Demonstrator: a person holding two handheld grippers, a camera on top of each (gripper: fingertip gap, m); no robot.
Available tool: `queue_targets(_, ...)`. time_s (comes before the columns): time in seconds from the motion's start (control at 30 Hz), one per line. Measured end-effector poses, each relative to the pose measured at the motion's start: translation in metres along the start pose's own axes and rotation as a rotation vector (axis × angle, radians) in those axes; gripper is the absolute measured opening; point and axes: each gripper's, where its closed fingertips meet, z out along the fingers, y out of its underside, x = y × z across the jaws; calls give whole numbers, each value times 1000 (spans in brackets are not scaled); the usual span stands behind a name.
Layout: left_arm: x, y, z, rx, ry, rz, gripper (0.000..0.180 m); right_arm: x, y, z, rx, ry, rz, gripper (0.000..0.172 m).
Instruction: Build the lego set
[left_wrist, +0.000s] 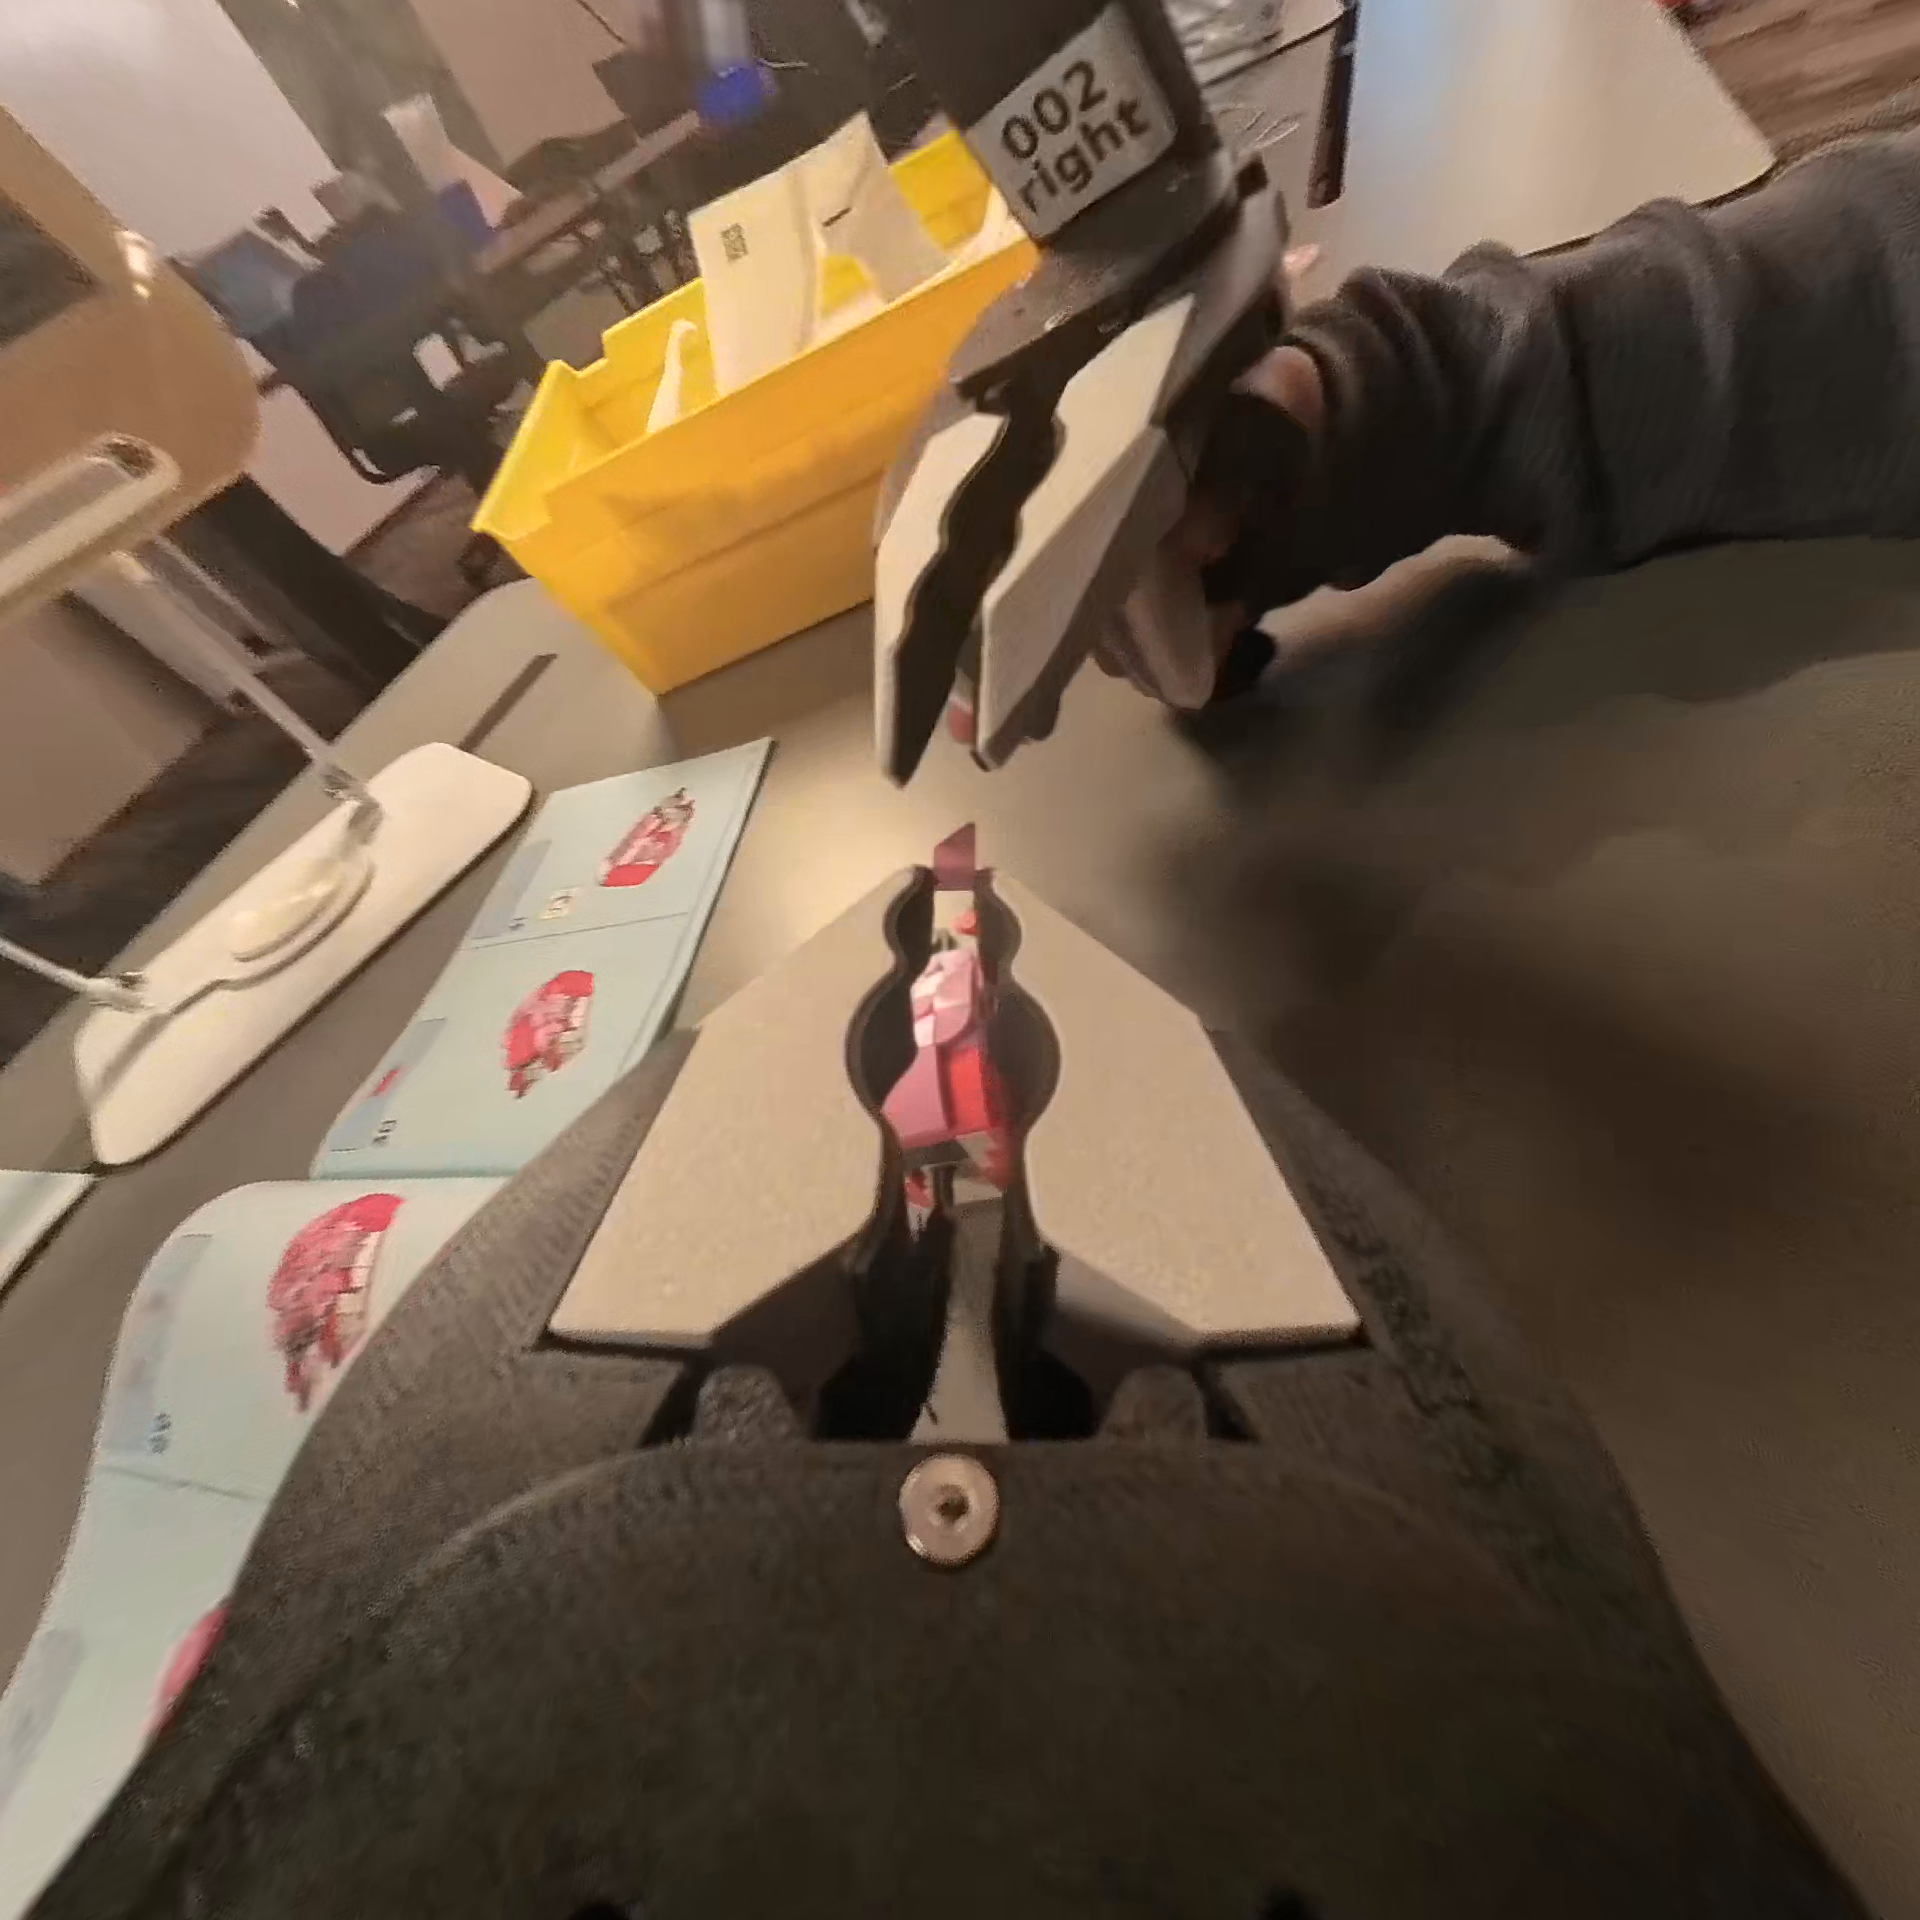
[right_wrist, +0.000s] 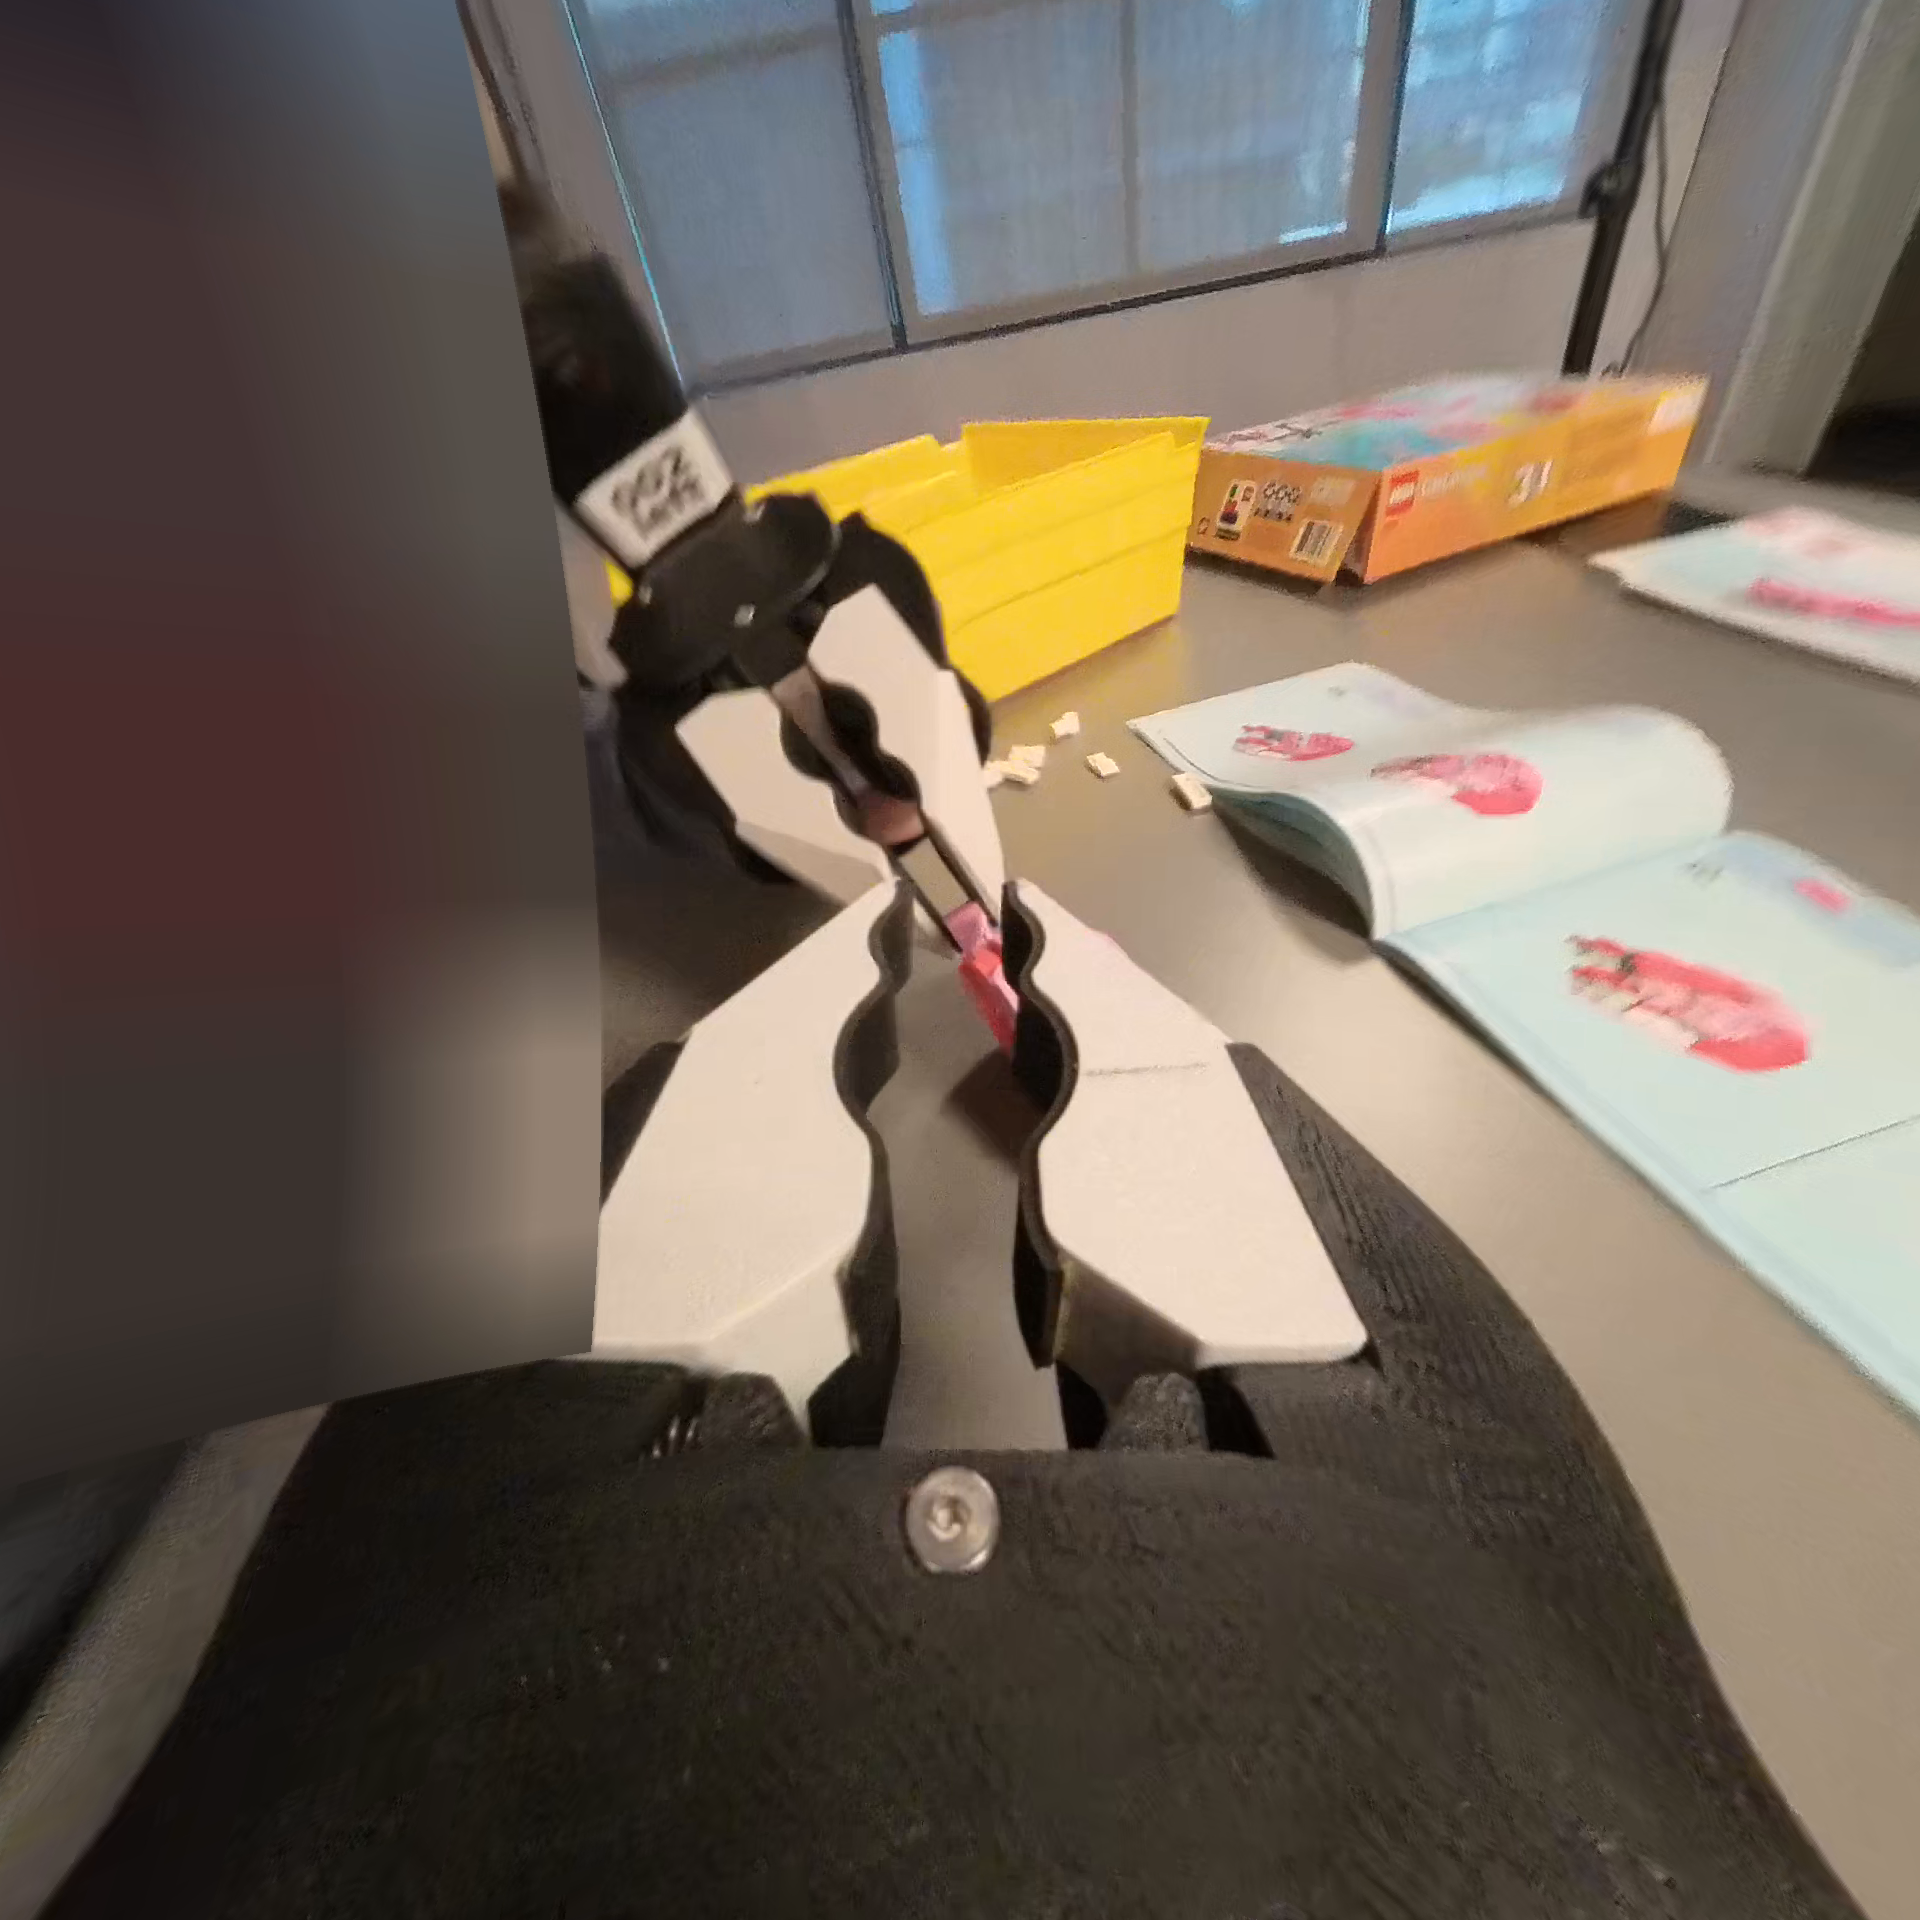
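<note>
**Two grippers meeting over a pink-and-red brick build**

The left hand-held gripper (left_wrist: 956, 883) is clamping a small pink-and-red brick model (left_wrist: 951, 1070), its fingers nearly together and pressing on the piece from both sides, a dark red tip poking out past the fingertips. The model is sitting up off the grey bench (left_wrist: 1455, 935), held in that grip.

The right hand-held gripper (right_wrist: 951, 904) is hanging just beyond it, tilted down toward the model, jaws slightly apart. A bit of red is showing between its fingers in the left wrist view, but I cannot tell whether it is gripping anything or just framing the model. A gloved hand (left_wrist: 1507, 416) is working its handle.

Beside them, an open booklet (right_wrist: 1558, 935) with pale blue pages is lying flat on the bench. A yellow bin (left_wrist: 748, 520) is standing behind, paper bags sticking out of it. A few small white bricks (right_wrist: 1039, 764) are scattered near the bin, and an orange box (right_wrist: 1455, 478) is resting farther back. A white lamp base (left_wrist: 312, 935) is sitting at the bench edge.
</note>
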Motion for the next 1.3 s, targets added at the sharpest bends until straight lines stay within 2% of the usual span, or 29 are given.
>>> queue_targets(0.1,4,1,-1,-2,55,-47,8,-5,10,2,-70,37,-198,12)
queue_targets(0.17,6,0,-1,2,78,-66,7,-7,15,4,-102,38,-254,10)
queue_targets(0.5,13,1,-1,5,158,-121,8,-7,21,5,-136,38,-283,2)
queue_targets(0.83,13,7,3,-14,126,-115,8,-3,27,4,-173,52,-271,1)
queue_targets(1.0,11,1,-1,18,119,-125,20,2,24,2,-153,69,-254,1)
queue_targets(1.13,-10,0,-6,37,18,-161,45,7,24,0,-153,91,-250,1)
queue_targets(1.23,-14,17,-1,-65,5,-213,67,9,25,-1,-163,109,-257,1)
queue_targets(1.3,-13,36,5,-176,9,-248,72,12,26,-1,-171,122,-263,1)
